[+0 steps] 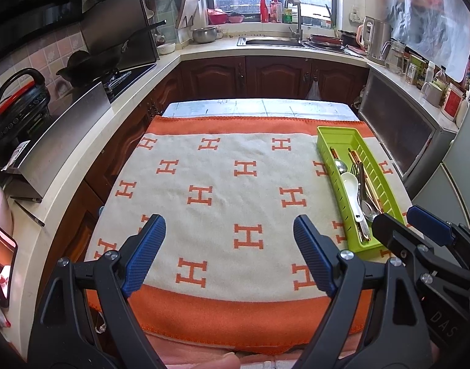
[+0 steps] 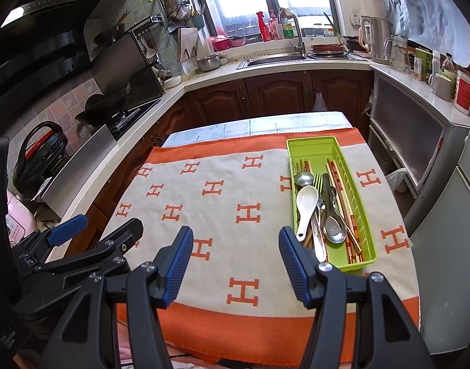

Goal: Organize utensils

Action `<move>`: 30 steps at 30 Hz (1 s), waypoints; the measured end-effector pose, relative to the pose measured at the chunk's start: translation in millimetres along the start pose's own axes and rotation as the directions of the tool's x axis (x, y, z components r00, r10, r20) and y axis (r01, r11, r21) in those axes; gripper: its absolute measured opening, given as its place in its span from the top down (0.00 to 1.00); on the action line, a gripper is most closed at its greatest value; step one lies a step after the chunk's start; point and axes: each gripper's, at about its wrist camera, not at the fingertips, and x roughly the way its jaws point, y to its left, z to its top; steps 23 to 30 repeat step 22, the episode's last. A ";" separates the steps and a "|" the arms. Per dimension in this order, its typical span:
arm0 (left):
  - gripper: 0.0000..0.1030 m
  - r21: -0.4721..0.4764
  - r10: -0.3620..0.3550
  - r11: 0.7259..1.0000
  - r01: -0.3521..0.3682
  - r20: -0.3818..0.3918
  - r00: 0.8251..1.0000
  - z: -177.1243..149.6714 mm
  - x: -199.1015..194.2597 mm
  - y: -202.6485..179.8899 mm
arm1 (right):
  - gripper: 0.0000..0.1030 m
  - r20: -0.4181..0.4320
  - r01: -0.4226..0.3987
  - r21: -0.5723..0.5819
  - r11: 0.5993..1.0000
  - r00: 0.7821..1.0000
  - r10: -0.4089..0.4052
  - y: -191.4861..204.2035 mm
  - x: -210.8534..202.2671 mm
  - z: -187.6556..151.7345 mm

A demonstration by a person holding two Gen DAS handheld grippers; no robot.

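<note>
A lime green utensil tray [image 2: 308, 147] [image 1: 330, 136] lies at the right side of a cream and orange blanket [image 2: 222, 196] [image 1: 222, 166] on a table. In it lie a white ceramic spoon [image 2: 306, 203] [image 1: 352, 186], metal spoons [image 2: 333, 230], a fork [image 2: 318, 181] and several chopsticks [image 2: 342, 203]. My left gripper [image 1: 229, 224] hovers open over the bare blanket, nothing between its blue pads. My right gripper [image 2: 235, 236] is open too, empty, just left of the tray's near end. Each gripper shows in the other's view: the right one [image 1: 401, 218], the left one [image 2: 102, 224].
Kitchen counters wrap around the table: a stove with a wok [image 1: 90, 67] at the left, a sink [image 1: 275, 41] under the window at the back, jars and a kettle [image 1: 376, 40] at the right. A phone [image 1: 1, 267] leans at the near left. A grey cabinet [image 2: 407, 141] stands right of the table.
</note>
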 end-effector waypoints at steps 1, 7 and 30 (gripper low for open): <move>0.19 0.000 -0.001 1.000 0.001 0.000 1.000 -0.3 0.3 0.4 | 0.44 -0.001 0.000 0.000 1.000 1.000 0.000 0.9 0.4 -0.9; 0.19 0.003 -0.002 1.000 0.002 -0.002 1.000 0.0 1.8 0.6 | 0.44 -0.003 0.001 0.003 1.000 1.000 -0.001 2.2 0.7 -1.6; 0.19 0.004 -0.005 1.000 0.005 -0.009 1.000 -2.0 5.0 1.9 | 0.44 -0.005 0.000 0.003 1.000 1.000 0.000 1.1 2.9 -0.5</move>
